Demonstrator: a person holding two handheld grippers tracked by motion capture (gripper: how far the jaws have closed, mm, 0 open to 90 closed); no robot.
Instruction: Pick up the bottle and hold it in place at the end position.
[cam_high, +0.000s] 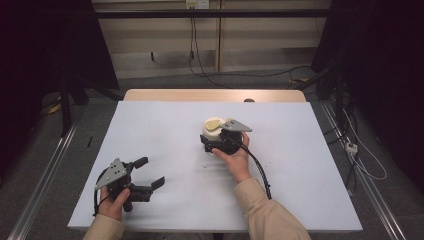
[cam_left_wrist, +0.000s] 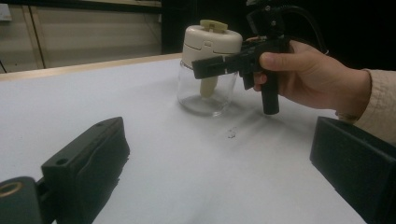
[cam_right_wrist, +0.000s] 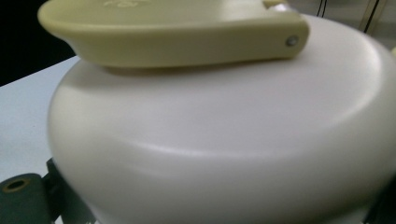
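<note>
Gripping step judged underway: right gripper jaws set around jar lid, closure cannot be told. Left gripper held spread, idle. Firm clamp needed next.

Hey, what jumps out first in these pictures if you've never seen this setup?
A clear glass jar with a cream lid stands mid-table, and the right gripper sits at the lid, jaws on either side. Near the front left corner of the white table, the left gripper rests with jaws wide open.
</note>
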